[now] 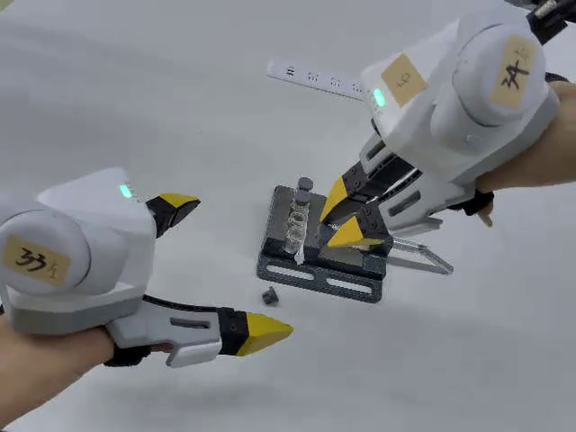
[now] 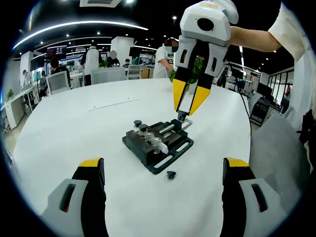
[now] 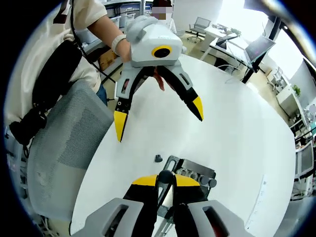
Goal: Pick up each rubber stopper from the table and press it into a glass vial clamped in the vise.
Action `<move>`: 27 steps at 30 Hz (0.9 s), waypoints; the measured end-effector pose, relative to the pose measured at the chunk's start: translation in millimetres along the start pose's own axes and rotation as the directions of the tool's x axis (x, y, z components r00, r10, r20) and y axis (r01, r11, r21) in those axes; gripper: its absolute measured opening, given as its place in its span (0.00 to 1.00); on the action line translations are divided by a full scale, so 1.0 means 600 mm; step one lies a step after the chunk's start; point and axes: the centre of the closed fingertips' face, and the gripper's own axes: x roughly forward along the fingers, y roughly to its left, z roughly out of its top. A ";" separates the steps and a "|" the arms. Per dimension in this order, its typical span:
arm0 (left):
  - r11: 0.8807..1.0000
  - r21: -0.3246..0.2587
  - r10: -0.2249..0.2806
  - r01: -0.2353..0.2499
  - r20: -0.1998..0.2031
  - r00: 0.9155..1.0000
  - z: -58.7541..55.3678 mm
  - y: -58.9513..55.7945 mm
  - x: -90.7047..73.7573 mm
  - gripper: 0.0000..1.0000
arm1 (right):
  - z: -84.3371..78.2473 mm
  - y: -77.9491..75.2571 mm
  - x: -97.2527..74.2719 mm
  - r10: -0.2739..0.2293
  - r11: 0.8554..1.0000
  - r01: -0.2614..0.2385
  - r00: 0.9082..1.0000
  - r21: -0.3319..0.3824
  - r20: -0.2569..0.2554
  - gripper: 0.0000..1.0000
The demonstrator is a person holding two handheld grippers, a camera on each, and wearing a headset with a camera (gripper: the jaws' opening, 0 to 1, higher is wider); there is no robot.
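Hovering near vise (image 1: 319,277), left gripper (image 1: 245,265) spreads fingers wide, likely readied for loose rubber stopper (image 1: 270,294) lying on worktop (image 1: 135,90) beside vise base. Right gripper (image 1: 326,232) fingers narrow, pinching dark round piece (image 3: 165,175) beside clamped glass vial (image 1: 297,225). Stopper or vise knob: unclear. Vial count blurred.

I see a white power strip (image 1: 315,78) lying flat toward the far side. A grey mesh chair (image 3: 64,148) stands close by. Farther off, people (image 2: 91,60) stand near an office chair (image 2: 58,81) and a monitor (image 3: 257,47).
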 end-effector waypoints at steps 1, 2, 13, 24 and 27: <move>1.000 -0.002 0.003 -0.003 0.000 1.000 -0.001 0.001 -0.001 0.99 | -0.007 -0.007 0.001 0.003 1.000 -0.004 1.000 -0.016 -0.026 0.05; 1.000 -0.004 0.006 -0.006 0.000 1.000 -0.001 0.002 -0.002 0.99 | -0.010 -0.013 0.003 -0.001 0.999 0.000 0.999 -0.034 -0.034 0.05; 0.999 -0.016 0.028 -0.028 -0.009 1.000 -0.009 0.008 -0.009 0.99 | -0.041 -0.062 0.032 0.015 0.988 -0.039 0.987 -0.149 -0.158 0.05; 0.999 -0.030 0.040 -0.041 -0.015 0.999 -0.016 0.013 -0.014 0.99 | -0.041 -0.075 0.061 0.070 0.984 -0.098 0.981 -0.151 -0.182 0.05; 0.999 -0.033 0.041 -0.042 -0.016 0.999 -0.018 0.014 -0.014 0.99 | -0.039 -0.078 0.069 0.087 0.984 -0.114 0.979 -0.139 -0.182 0.05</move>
